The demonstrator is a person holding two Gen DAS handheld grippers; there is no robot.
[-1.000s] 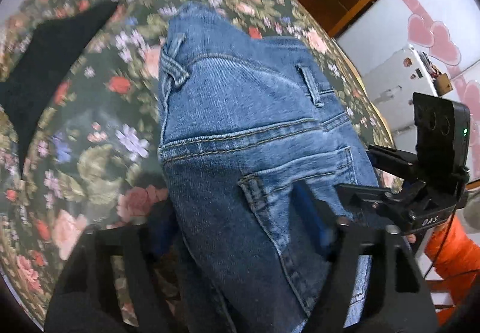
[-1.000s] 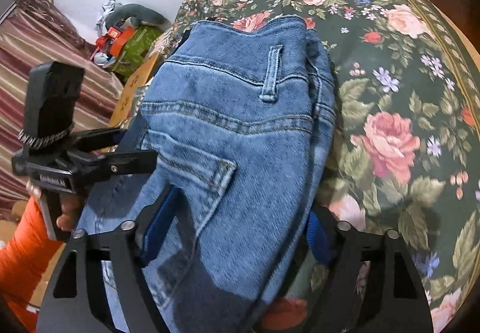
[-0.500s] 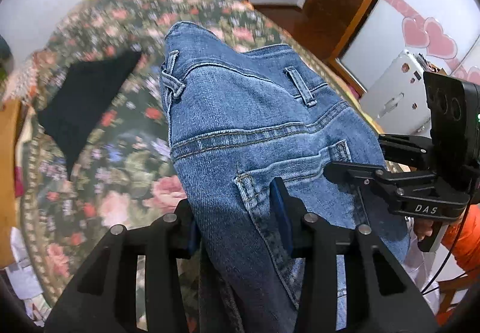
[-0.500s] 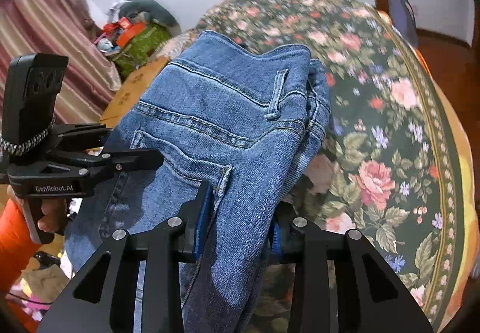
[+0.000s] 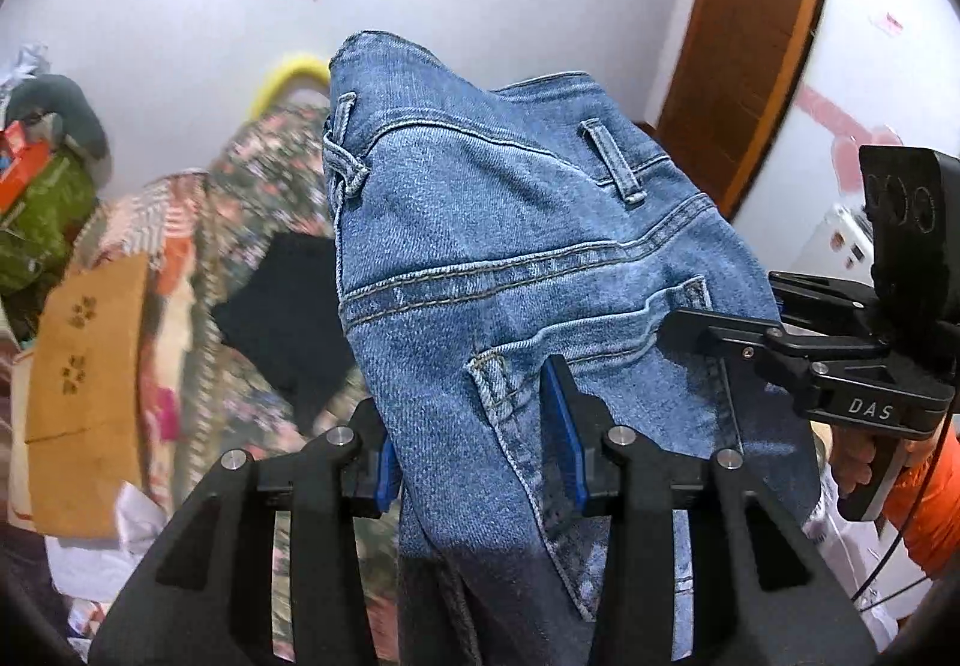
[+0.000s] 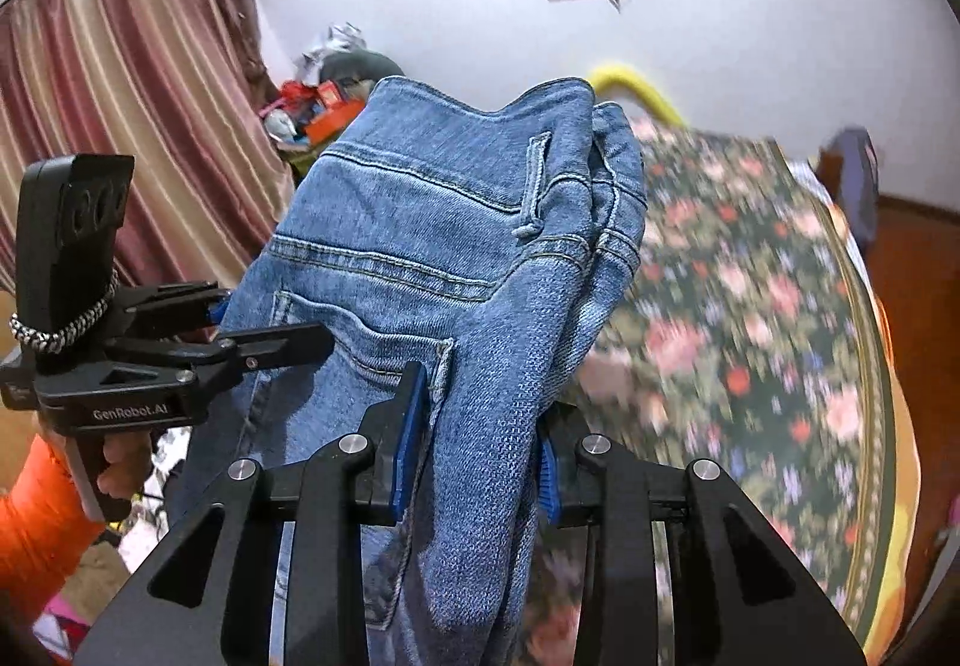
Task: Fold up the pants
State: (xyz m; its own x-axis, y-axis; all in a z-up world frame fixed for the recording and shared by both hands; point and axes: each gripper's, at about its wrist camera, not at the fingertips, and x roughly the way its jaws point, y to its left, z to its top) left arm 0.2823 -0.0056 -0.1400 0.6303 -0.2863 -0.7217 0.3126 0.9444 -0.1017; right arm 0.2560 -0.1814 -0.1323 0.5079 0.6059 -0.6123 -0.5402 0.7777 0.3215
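Observation:
Blue denim pants (image 5: 498, 258) are lifted off the floral bed, waistband and back pocket up. My left gripper (image 5: 477, 444) is shut on the pants near the pocket seam. My right gripper (image 6: 480, 450) is shut on a bunched fold of the pants (image 6: 456, 246) at the other side. Each gripper shows in the other's view, the right gripper (image 5: 840, 366) at the right and the left gripper (image 6: 150, 360) at the left. The legs hang down out of sight.
The floral bedspread (image 6: 750, 318) lies below and to the right. A black cloth (image 5: 288, 318) lies on the bed. A clutter pile (image 6: 312, 102) and a curtain (image 6: 120, 138) stand at the left, a wooden door (image 5: 756, 36) at the right.
Both grippers closed on the pants and lifted them off the bed. Both cameras now tilt up toward the wall.

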